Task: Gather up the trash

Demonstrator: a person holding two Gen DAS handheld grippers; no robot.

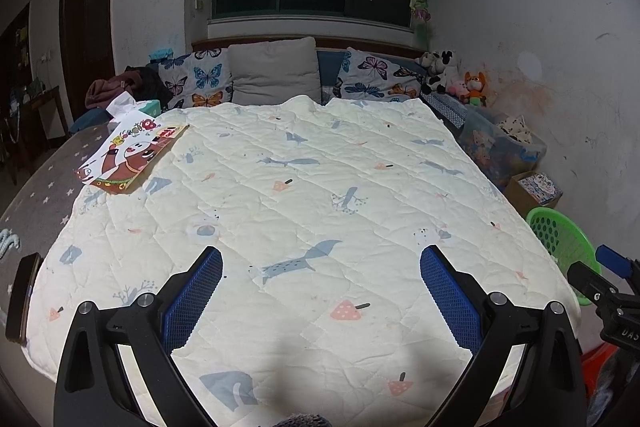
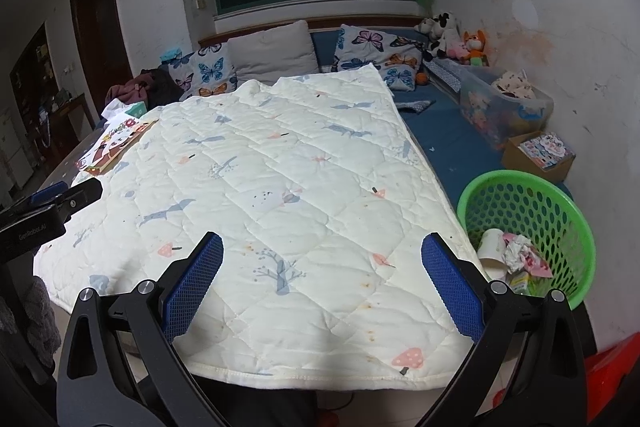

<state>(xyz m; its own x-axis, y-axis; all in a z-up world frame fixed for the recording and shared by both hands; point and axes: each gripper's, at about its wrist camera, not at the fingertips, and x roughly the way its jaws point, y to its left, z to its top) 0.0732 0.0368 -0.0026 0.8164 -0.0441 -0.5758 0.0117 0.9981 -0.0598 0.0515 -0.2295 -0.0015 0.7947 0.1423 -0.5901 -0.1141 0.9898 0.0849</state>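
Observation:
A green perforated basket [image 2: 532, 211] stands on the blue sheet at the bed's right side, holding a paper cup [image 2: 493, 246], crumpled paper [image 2: 520, 251] and a small carton. Its rim [image 1: 554, 233] shows at the right in the left wrist view. My left gripper [image 1: 320, 291] is open over the cream quilt [image 1: 304, 195], nothing between its blue pads. My right gripper [image 2: 322, 287] is open too, over the quilt's near edge [image 2: 304, 371], left of the basket. The other gripper [image 2: 52, 203] shows at the left edge of the right wrist view.
A cartoon-printed paper bag [image 1: 132, 157] lies at the quilt's far left, by a tissue box [image 1: 146, 107]. Pillows [image 1: 272, 71] and plush toys [image 1: 452, 75] line the headboard. A clear storage bin [image 2: 504, 107] and cardboard box [image 2: 540, 155] sit beyond the basket. A phone [image 1: 22, 297] lies at left.

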